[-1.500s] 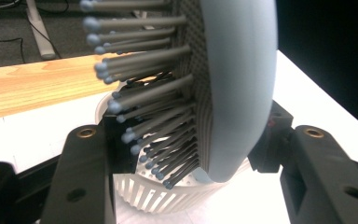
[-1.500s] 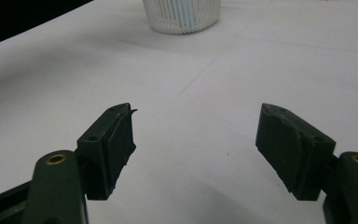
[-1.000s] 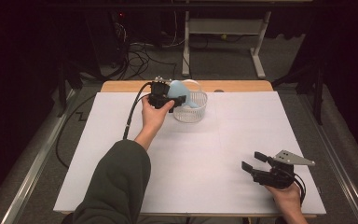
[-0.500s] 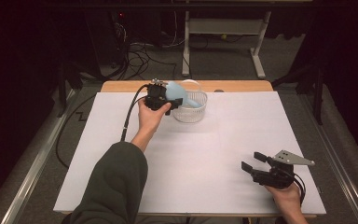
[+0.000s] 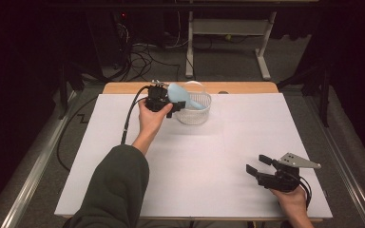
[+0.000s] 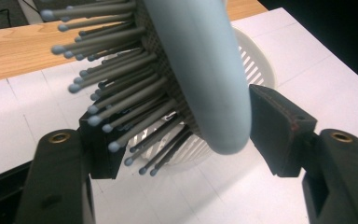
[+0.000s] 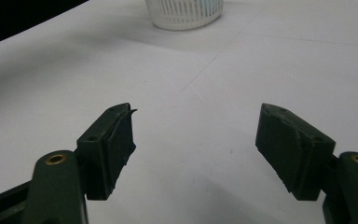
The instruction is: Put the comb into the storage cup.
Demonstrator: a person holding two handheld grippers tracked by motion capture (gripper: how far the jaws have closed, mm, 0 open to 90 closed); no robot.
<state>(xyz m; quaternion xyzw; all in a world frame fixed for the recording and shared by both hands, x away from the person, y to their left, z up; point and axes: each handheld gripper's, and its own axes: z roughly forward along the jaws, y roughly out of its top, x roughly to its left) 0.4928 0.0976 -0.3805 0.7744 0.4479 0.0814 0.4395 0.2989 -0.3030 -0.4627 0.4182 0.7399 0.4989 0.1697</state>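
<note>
Release step: left gripper (image 5: 171, 102), upper centre of the high view, jaws just opening around the pale-blue plastic hairbrush (image 6: 200, 70) over the white slotted plastic basket (image 5: 197, 111); next, withdraw clear. Right gripper (image 5: 261, 172), lower right, jaws apart, empty.

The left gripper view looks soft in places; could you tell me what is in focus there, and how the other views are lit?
Left gripper view: the pale blue hairbrush is blurred up close, the white basket behind it soft. High view: the white table evenly lit, surroundings dark. Right gripper view: faint shadows under the tongs.
</note>
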